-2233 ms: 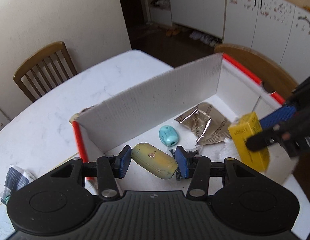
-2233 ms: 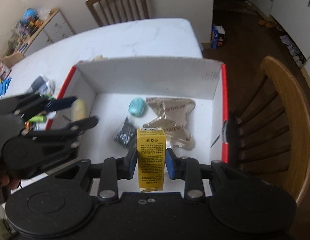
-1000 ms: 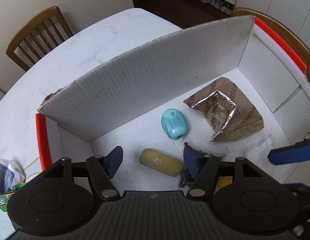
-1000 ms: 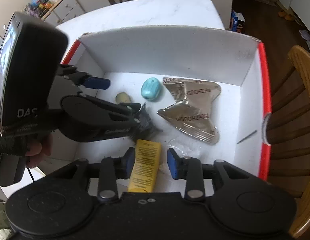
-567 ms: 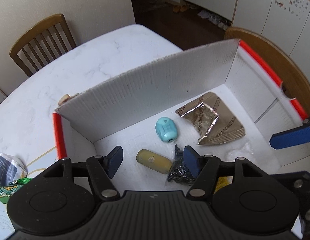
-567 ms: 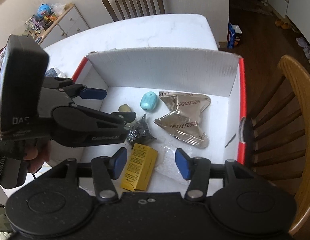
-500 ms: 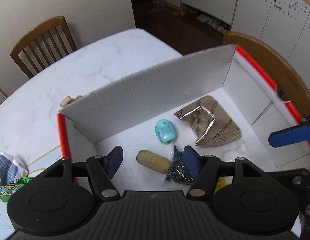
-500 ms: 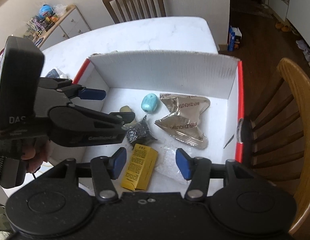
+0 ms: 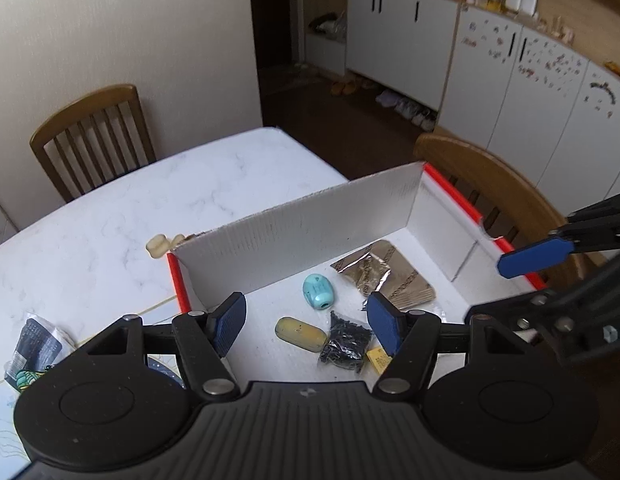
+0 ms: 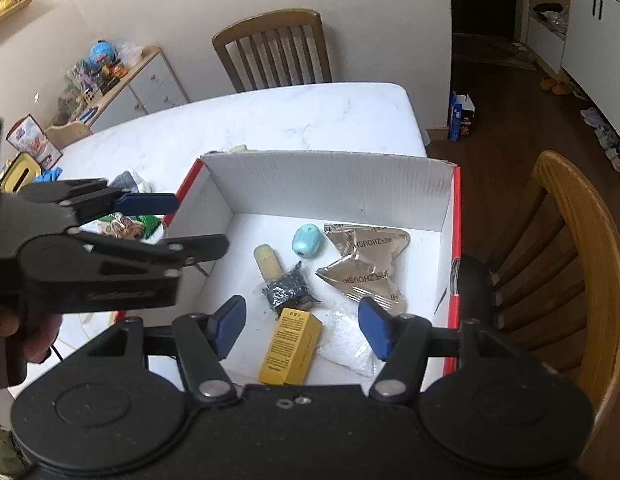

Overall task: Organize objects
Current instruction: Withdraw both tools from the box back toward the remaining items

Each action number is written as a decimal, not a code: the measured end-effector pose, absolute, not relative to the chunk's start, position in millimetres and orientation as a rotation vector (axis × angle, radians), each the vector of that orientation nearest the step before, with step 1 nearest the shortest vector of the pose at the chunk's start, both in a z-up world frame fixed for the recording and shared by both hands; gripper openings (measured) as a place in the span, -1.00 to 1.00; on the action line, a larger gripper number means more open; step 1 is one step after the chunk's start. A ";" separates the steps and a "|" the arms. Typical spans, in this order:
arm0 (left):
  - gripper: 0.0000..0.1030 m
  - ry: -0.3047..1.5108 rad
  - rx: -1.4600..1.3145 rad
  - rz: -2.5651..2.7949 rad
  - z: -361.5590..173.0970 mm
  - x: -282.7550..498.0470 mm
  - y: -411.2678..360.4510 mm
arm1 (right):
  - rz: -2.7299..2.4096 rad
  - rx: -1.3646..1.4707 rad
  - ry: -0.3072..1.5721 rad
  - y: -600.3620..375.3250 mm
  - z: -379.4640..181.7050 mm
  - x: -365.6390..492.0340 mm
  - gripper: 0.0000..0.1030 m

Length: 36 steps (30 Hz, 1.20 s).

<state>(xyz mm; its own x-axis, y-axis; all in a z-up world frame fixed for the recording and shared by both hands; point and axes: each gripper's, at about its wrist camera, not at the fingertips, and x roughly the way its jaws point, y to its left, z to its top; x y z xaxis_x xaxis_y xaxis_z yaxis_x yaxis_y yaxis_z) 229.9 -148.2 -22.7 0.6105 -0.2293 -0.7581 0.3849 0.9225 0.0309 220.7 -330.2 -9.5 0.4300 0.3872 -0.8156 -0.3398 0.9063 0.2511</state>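
A white cardboard box [image 9: 310,216] with red edges sits on the table. On its floor lie a yellow-green oval case [image 9: 300,334], a teal egg-shaped thing [image 9: 318,291], a black packet [image 9: 346,346], a foil pouch [image 9: 390,276] and a yellow carton [image 10: 290,346]. My left gripper [image 9: 306,322] hovers open above the near left corner with nothing in it. My right gripper [image 10: 302,324] hangs above the carton, its jaws opening, the pads clear of it. A clear bag of white bits [image 10: 346,340] lies beside the carton.
The box takes up the right end of a white marble table [image 9: 110,216]. Wooden chairs stand at the far side [image 10: 274,48] and the right end [image 10: 570,260]. Packets and wrappers [image 9: 34,348] lie left of the box, a small beige object [image 9: 160,244] behind it.
The right gripper let go of the yellow carton, which now lies flat in the box, and its jaws spread. The left gripper released the oval case. Both grippers rose and drew back.
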 end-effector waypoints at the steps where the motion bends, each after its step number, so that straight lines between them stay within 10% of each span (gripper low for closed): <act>1: 0.29 0.835 0.191 -0.362 -19.9 225.9 -144.8 | 0.451 0.055 1.027 -329.6 -8.1 218.8 0.19; 36: 0.86 0.731 0.010 -0.335 -0.4 150.7 64.9 | 0.404 0.114 0.889 -209.7 17.4 163.4 0.81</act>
<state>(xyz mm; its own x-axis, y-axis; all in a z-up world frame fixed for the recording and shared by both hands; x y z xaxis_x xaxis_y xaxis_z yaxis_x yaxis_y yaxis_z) 150.7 64.9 -0.4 0.6940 -0.2968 -0.6560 0.3040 0.9467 -0.1068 163.4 -209.8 17.4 0.5609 0.3884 -0.7311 -0.2951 0.9189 0.2618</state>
